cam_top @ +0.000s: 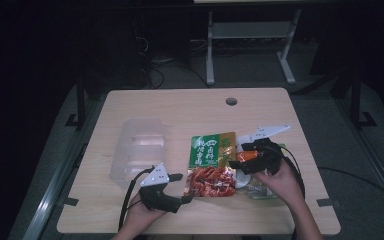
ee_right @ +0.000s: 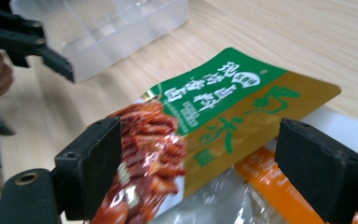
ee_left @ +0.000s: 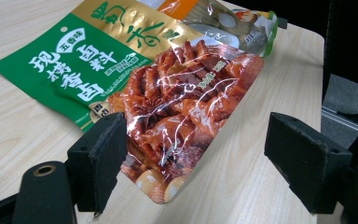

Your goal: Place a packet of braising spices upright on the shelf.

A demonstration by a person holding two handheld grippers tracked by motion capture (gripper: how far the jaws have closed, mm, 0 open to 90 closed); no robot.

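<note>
A: Plastic first, going left to right: a clear, hard-walled container (cam_top: 137, 150) sits toward the left edge of the tabletop (cam_top: 190, 107), glossy and see-through, with compartments inside as far as I can tell.

B: And the left gripper (cam_top: 184, 187)?

A: Wide open, nothing in it. Its jaws stand to either side of the near corner of the green and gold seasoning pouch (ee_left: 168, 88), not touching it.

B: How will that pouch handle?

A: My guess is light, limp and slick. The film is shiny and crinkled, printed with glistening red-brown food, so it should bend and may slide between the pads. An edge or corner seam looks the best hold; the middle would only buckle.

B: Where does it lie?

A: Flat near the middle of the tabletop, towards the front edge, its right side overlapping a silver and orange packet (ee_right: 256, 191).

B: The right gripper (cam_top: 236, 161)?

A: Also wide open and empty, at the pouch's right edge.
</note>
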